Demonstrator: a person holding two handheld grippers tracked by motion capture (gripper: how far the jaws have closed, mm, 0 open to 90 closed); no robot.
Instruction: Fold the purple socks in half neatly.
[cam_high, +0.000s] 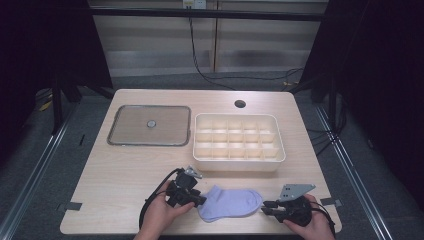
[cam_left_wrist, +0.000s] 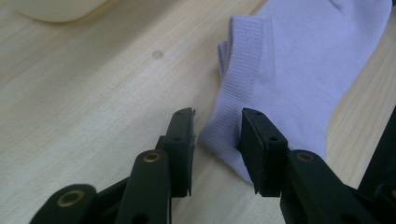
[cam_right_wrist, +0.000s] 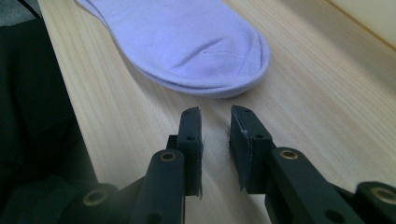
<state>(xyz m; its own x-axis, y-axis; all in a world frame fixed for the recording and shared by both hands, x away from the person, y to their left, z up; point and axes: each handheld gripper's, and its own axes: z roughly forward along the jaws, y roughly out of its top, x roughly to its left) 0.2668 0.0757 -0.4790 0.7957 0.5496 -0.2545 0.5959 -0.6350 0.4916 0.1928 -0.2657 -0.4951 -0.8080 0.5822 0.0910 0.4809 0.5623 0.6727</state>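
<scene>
The lilac socks (cam_high: 231, 202) lie flat near the table's front edge, just in front of the divided box (cam_high: 239, 143), not yet lifted: the left gripper (cam_left_wrist: 217, 122) stands slightly apart around the cuff corner, the right gripper (cam_right_wrist: 215, 112) gapes empty beside the toe.

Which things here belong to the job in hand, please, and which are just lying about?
In the job:
sock
left hand-held gripper
right hand-held gripper

Lying about:
divided box
lid

Right claw (cam_right_wrist: 215, 116) near sock toe (cam_right_wrist: 205, 51)
</scene>
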